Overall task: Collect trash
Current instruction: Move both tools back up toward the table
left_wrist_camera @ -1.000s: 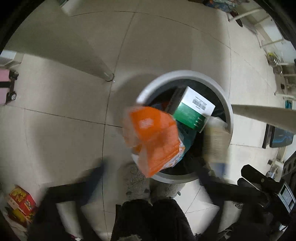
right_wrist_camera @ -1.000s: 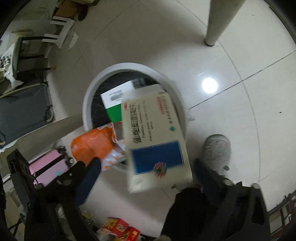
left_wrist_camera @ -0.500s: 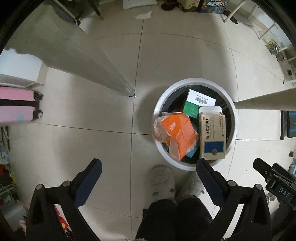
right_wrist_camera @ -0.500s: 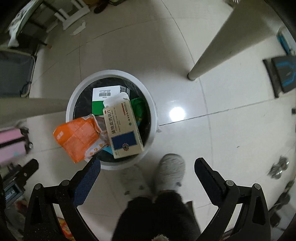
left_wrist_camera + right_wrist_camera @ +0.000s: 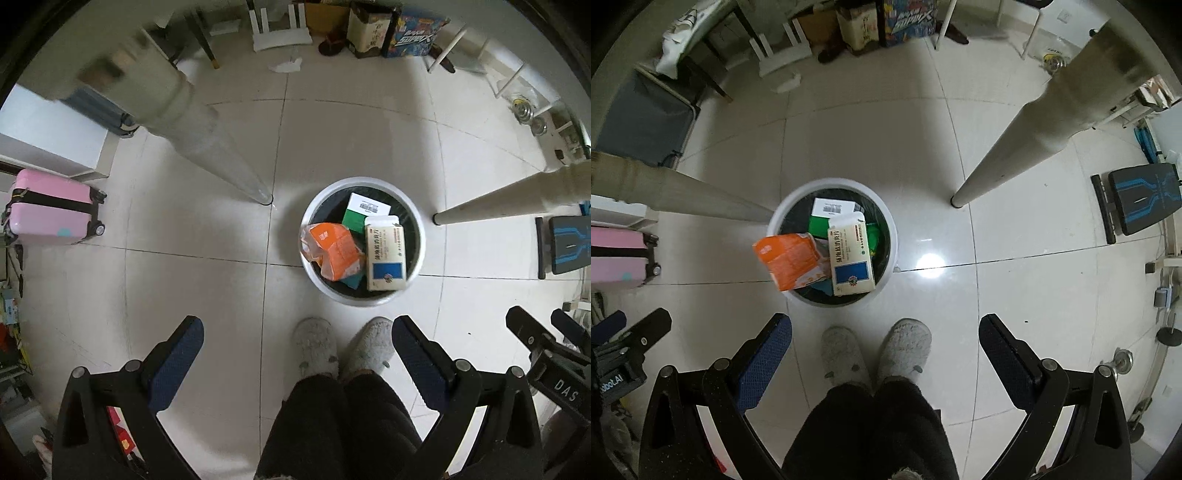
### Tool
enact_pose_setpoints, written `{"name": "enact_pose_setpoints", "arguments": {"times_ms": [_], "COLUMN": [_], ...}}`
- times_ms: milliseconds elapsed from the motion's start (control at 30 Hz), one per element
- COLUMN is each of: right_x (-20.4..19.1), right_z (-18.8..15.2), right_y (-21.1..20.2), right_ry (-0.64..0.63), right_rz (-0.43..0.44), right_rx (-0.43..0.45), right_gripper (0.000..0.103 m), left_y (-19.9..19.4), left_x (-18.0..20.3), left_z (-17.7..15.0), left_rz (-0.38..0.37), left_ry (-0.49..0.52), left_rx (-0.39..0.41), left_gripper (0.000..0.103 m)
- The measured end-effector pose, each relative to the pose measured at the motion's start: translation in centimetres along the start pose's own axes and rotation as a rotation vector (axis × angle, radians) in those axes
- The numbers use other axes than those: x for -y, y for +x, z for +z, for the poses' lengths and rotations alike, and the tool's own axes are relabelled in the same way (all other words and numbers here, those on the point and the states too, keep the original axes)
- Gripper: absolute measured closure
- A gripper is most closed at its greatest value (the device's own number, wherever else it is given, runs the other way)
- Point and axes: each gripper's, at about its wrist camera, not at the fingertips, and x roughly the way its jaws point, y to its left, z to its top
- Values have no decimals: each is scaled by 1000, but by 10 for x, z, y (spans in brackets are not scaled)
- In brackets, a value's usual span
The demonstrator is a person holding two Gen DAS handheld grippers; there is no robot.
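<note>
Left wrist view: both tools — left tool (image 5: 295, 332), right tool (image 5: 884, 330) — are held spread and empty above the trash bin (image 5: 325, 286), filled with an orange packet (image 5: 334, 249) and a medicine box (image 5: 386, 254).

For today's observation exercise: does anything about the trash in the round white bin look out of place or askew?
Yes. The crumpled orange packet lies tilted over the rim of the round white bin, partly hanging outside. The cream medicine box with a blue panel rests slanted on top rather than settled inside.

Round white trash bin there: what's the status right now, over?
Left gripper and right gripper: jaws open, empty. Orange plastic packet and cream-and-blue cardboard box sit in the round white trash bin. Grey slippers stand beside it.
</note>
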Motion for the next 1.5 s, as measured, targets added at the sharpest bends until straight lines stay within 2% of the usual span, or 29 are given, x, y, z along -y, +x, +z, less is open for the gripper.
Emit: {"name": "enact_pose_setpoints", "arguments": {"times_ms": [367, 567, 733, 867, 1033, 1167, 1267, 1400, 1500], "right_x": [1, -5, -12, -8, 1, 7, 13, 8, -15], "right_z": [-20, -28, -27, -9, 49, 118, 189, 306, 404], "right_y": [-160, -246, -295, -322, -339, -347, -343, -321, -285], "right_ry": [-19, -43, -30, -1, 57, 44, -1, -137, -332], "right_rz": [26, 35, 72, 126, 215, 212, 197, 164, 43], "right_rx": [54, 94, 119, 150, 174, 194, 180, 173, 145], "right_gripper": [1, 1, 1, 1, 1, 1, 1, 1, 1], "left_y": [-137, -207, -246, -268, -293, -290, -284, -264, -245], "left_x": [0, -6, -10, -12, -12, -7, 5, 22, 35], "left_z": [-25, -28, -20, -3, 47, 101, 152, 221, 267], "left_rz": [-31, -31, -36, -36, 8, 80, 136, 204, 257], "left_ry": [56, 84, 75, 44, -12, -79, -141, -231, -289], "left_rx": [85, 145, 186, 230, 313, 330, 330, 288, 262], "left_gripper": [0, 0, 0, 0, 0, 0, 0, 0, 0]}}
